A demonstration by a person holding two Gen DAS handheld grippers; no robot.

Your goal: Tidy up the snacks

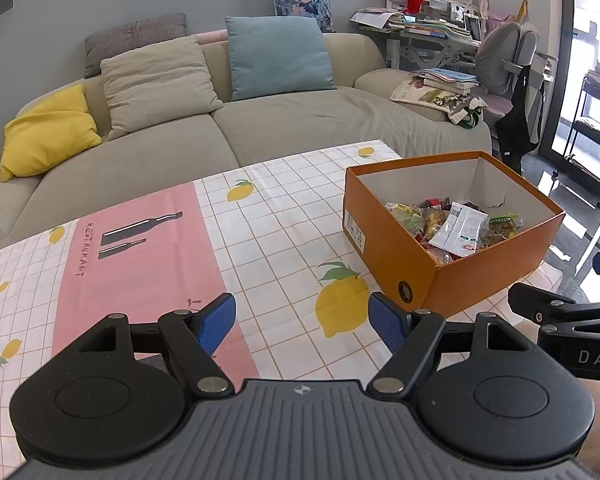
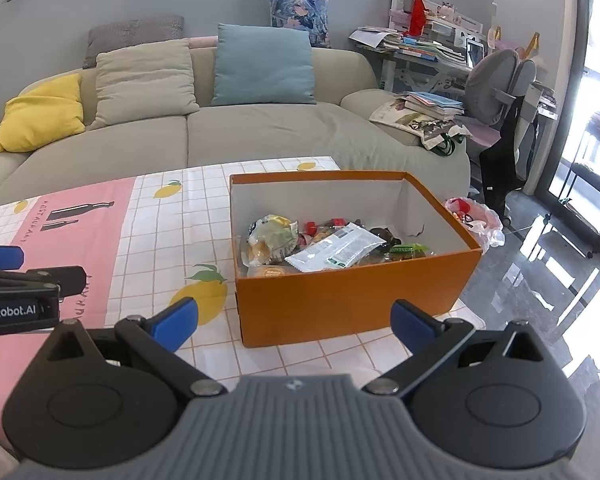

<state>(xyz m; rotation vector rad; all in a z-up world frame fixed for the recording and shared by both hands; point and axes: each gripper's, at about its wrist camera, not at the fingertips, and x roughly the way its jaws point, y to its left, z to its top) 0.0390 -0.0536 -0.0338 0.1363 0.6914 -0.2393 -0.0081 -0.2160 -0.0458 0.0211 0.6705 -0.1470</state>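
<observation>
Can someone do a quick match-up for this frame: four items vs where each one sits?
Items:
1. white packet
2. orange box
3. yellow pillow
4. book stack

Places:
A. left end of sofa
B. on the tablecloth
C. right sofa arm
D. in the box, on top of the snacks

Pairs: 1-D, 2-B, 3-A, 4-C

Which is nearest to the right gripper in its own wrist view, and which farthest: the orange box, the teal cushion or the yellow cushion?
From the right gripper:
1. Orange box, directly ahead on the table.
2. Yellow cushion, far left on the sofa.
3. Teal cushion, against the sofa back; these two are close.
</observation>
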